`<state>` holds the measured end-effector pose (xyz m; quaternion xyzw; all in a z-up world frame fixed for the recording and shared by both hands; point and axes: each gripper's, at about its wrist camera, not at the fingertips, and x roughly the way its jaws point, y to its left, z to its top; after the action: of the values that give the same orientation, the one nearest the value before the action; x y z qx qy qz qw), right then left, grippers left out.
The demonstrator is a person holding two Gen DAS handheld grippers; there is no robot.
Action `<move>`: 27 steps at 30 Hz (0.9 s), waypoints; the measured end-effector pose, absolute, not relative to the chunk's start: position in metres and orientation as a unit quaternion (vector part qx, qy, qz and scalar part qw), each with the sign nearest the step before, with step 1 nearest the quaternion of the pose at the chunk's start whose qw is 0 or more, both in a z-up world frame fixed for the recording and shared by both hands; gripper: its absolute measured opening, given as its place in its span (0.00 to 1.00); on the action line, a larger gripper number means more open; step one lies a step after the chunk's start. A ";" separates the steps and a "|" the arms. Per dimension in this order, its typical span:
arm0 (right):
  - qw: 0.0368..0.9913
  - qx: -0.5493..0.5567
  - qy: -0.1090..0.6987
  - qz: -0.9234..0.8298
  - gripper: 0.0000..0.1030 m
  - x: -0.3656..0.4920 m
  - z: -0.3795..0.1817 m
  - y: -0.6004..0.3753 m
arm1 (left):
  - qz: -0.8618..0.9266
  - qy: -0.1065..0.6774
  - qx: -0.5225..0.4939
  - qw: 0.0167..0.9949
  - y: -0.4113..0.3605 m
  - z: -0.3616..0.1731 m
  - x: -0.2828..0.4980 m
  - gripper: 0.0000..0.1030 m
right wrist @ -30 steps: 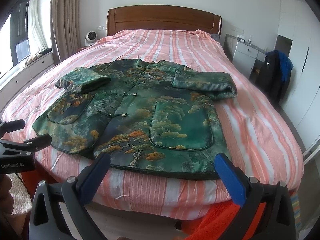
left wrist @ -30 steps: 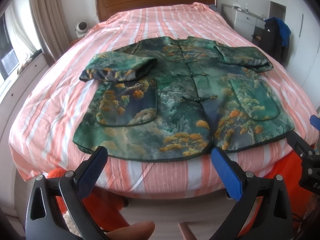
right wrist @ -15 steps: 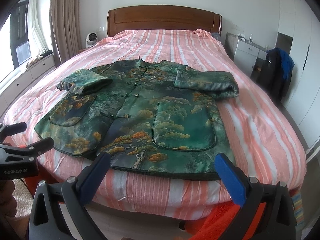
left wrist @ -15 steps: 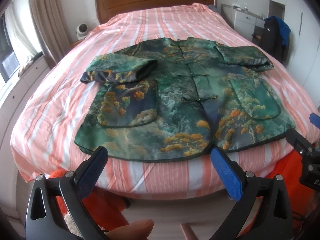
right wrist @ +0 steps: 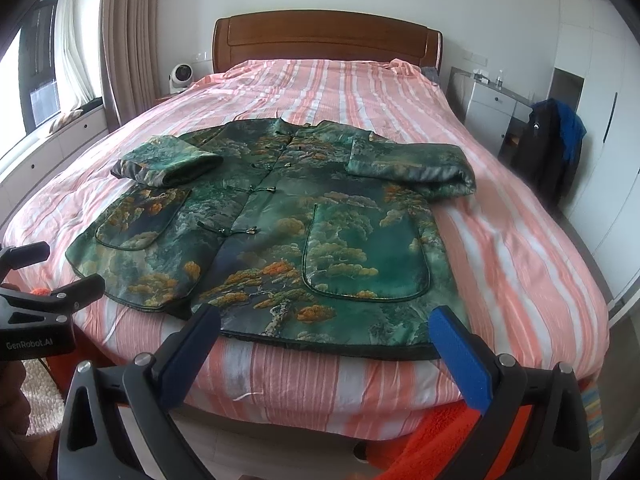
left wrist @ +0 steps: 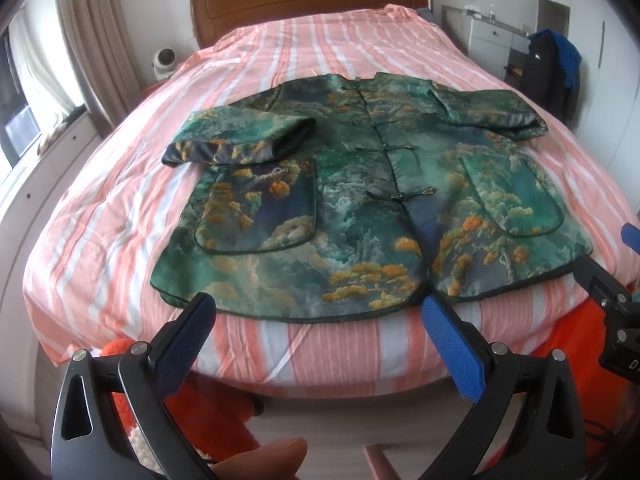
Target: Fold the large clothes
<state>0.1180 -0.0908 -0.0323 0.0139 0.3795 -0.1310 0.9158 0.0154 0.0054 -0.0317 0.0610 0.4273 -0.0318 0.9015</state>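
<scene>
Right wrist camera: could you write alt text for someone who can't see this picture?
A green jacket with orange tree patterns lies flat, front up, on a bed with a pink striped cover, both sleeves folded inward. The right gripper is open at the jacket's near hem, holding nothing; the left gripper shows at the left edge.

There's the bed [right wrist: 500, 264], dressed in a pink-and-white striped cover, wooden headboard [right wrist: 328, 42] at the far end. Spread flat on it, front up and buttoned, lies the green jacket [right wrist: 280, 232], hem at the near edge, both sleeves folded in over the chest.
</scene>
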 end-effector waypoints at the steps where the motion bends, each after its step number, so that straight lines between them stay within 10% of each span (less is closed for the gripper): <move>1: 0.916 0.014 0.380 -0.131 1.00 0.118 -0.032 -0.090 | -0.031 0.427 0.061 0.901 0.005 -0.032 0.015 1.00; 27: 0.912 0.011 0.388 -0.131 1.00 0.118 -0.036 -0.086 | -0.033 0.425 0.060 0.903 0.006 -0.035 0.012 1.00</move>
<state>0.1179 -0.0862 -0.0364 0.0109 0.3878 -0.1309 0.9123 0.0118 0.0055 -0.0347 0.0598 0.4250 -0.0332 0.9026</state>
